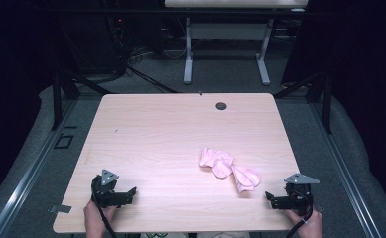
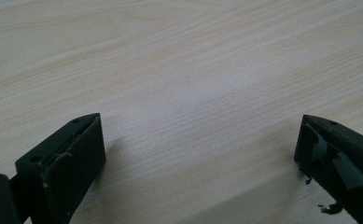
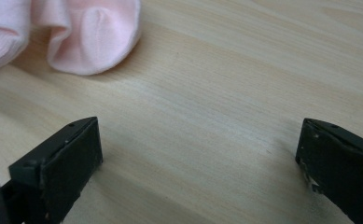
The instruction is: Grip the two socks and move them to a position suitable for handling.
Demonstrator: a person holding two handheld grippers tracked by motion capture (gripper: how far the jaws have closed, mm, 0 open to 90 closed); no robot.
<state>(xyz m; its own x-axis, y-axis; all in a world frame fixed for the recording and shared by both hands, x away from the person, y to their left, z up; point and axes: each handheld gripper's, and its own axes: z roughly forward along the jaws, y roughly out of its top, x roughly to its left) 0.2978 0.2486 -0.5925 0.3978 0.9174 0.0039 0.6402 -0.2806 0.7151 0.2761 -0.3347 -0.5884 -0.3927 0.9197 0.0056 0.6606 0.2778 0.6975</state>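
Both tongs (image 1: 124,194) (image 1: 276,198) gape (near edge), pink cloth (image 1: 228,168) between.

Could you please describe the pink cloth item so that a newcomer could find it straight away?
Start at the light wooden table. Look toward its near right part, just ahead of the right gripper. The crumpled pink cloth lies there, the one soft, coloured thing on the bare wood.

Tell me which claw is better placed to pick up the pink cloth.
Probably the right claw: open, beside the pink cloth, whose edge shows in the right gripper view. The left claw, also open, sits across the table facing bare wood.
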